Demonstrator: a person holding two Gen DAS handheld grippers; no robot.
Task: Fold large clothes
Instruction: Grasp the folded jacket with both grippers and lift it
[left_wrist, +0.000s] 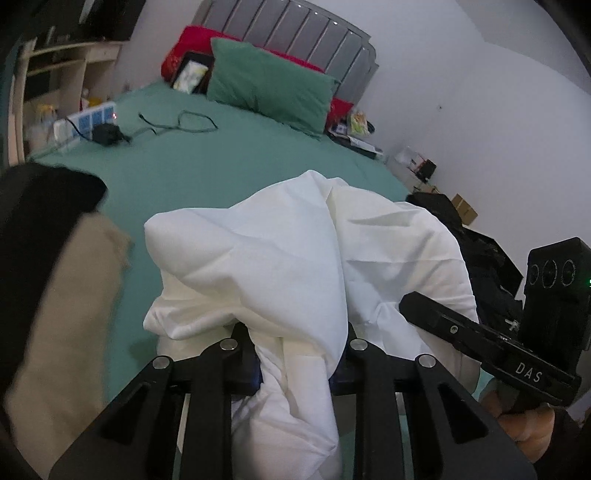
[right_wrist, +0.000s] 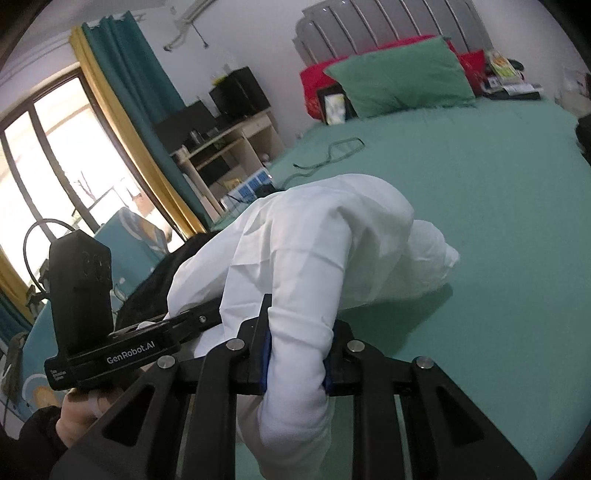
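Note:
A white garment (left_wrist: 295, 258) hangs bunched above the green bed sheet (left_wrist: 221, 166). My left gripper (left_wrist: 295, 365) is shut on a thick fold of it, the cloth squeezed between the blue pads. In the right wrist view the same white garment (right_wrist: 325, 251) drapes forward, and my right gripper (right_wrist: 297, 362) is shut on another bunched fold. The other gripper's black body shows at the right of the left wrist view (left_wrist: 480, 339) and at the left of the right wrist view (right_wrist: 122, 354), each held by a hand. Most of the cloth is lifted off the bed.
A green pillow (left_wrist: 273, 88) and red pillow (left_wrist: 184, 48) lie at the grey headboard. A black charger with cable (left_wrist: 110, 133) and a power strip (left_wrist: 92, 118) sit on the sheet. Black clothing (left_wrist: 480, 243) and a beige-and-black pile (left_wrist: 55, 295) flank the garment. A desk (right_wrist: 221, 147) stands by the window.

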